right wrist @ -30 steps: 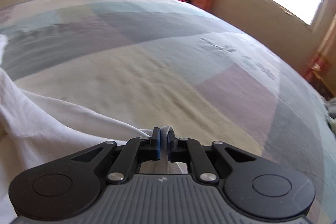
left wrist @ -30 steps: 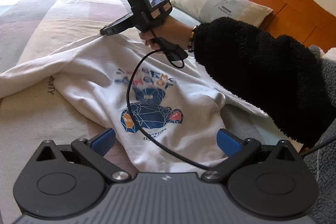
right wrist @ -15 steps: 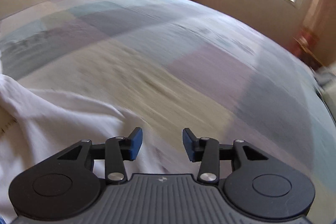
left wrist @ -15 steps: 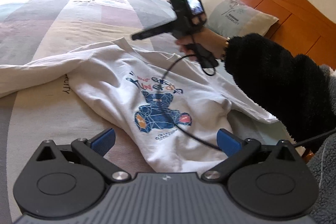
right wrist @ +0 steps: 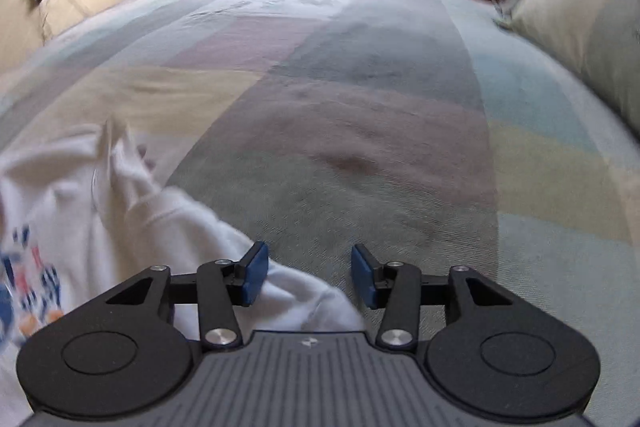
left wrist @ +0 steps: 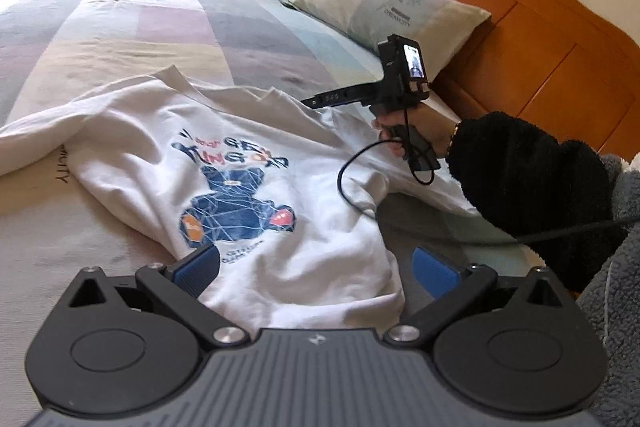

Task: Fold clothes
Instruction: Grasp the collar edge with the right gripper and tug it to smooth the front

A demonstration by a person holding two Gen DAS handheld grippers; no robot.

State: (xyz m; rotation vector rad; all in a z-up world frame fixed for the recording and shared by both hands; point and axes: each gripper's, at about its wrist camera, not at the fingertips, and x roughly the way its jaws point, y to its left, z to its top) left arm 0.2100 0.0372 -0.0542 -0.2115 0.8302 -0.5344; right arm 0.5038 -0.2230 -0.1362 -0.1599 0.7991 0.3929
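A white T-shirt [left wrist: 248, 163] with a blue bear print lies print-up and rumpled on a pastel patchwork bedspread [left wrist: 168, 15], one sleeve trailing off to the left and its hem bunched just ahead of the left gripper [left wrist: 316, 269], whose blue pads stand wide apart with nothing between them. The right gripper [right wrist: 306, 277], held by a hand [left wrist: 416, 131] in a black fleece sleeve, hovers at the shirt's far shoulder with its jaws also spread, gripping no cloth. No neat fold shows; the shirt looks spread rather than folded, with smoothing and folding apparently left. Open bedspread stretches beyond the collar, while a pillow [left wrist: 384, 3] and wooden headboard [left wrist: 532, 39] close off the right side.
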